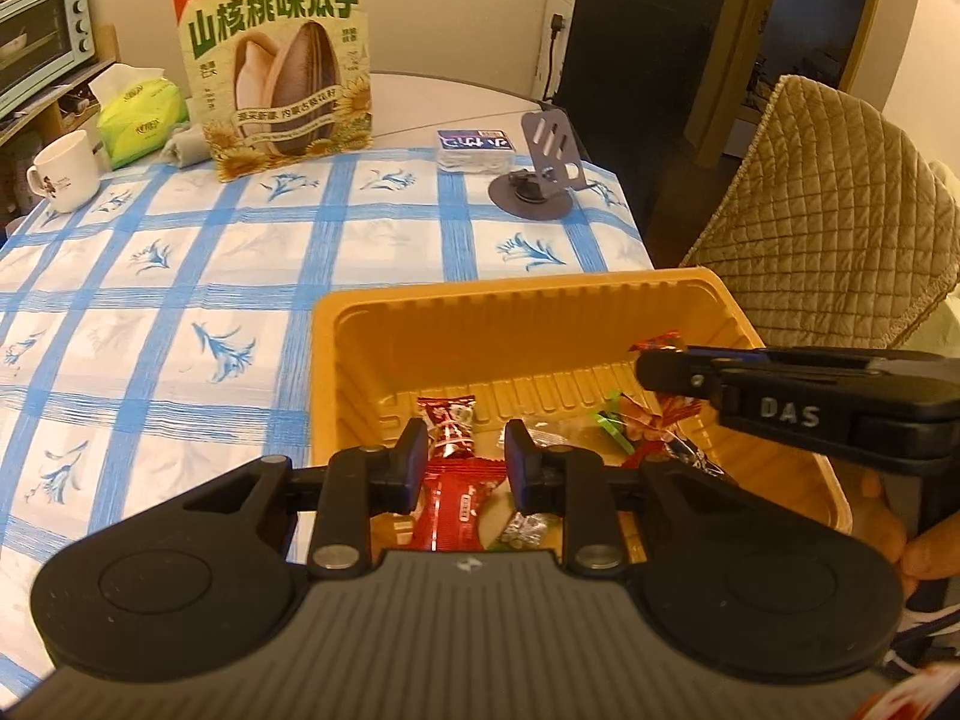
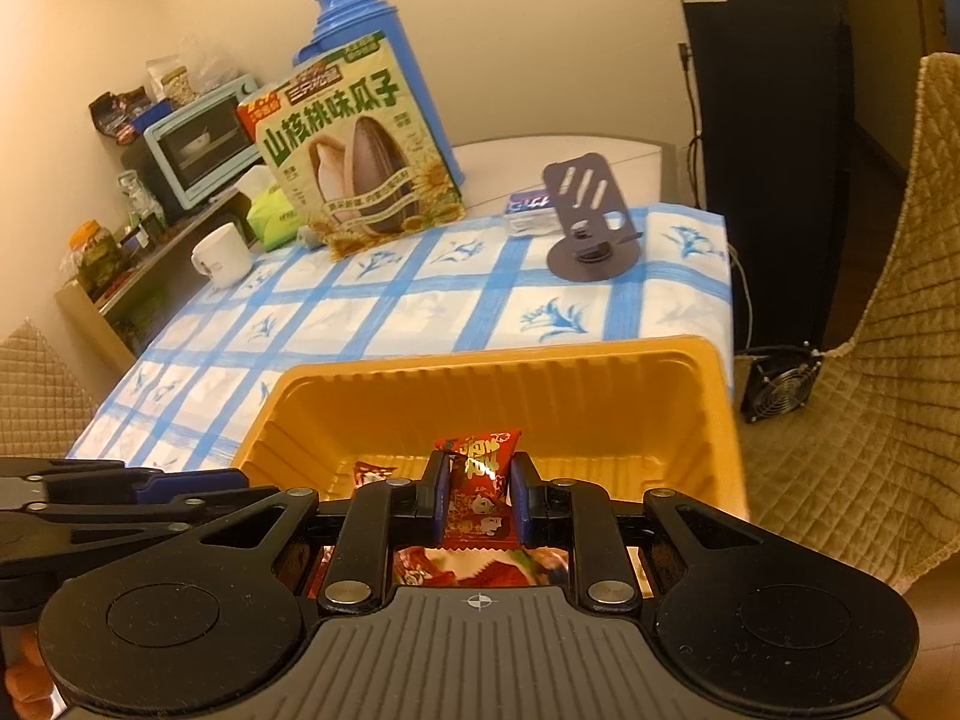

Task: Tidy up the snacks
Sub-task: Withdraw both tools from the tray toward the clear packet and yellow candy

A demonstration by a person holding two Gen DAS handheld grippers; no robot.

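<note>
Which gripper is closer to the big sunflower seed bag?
Neither clearly. The seed bag stands far across the table. The left gripper and the right gripper are both over the yellow tray at the near end.

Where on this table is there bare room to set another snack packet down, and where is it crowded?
Free: the checked tablecloth left of the yellow tray, out to the white mug, and the strip between the tray and the phone stand. Crowded: the far edge, with the sunflower seed bag and tissue pack, and the tray's near end, where both claws work.
</note>
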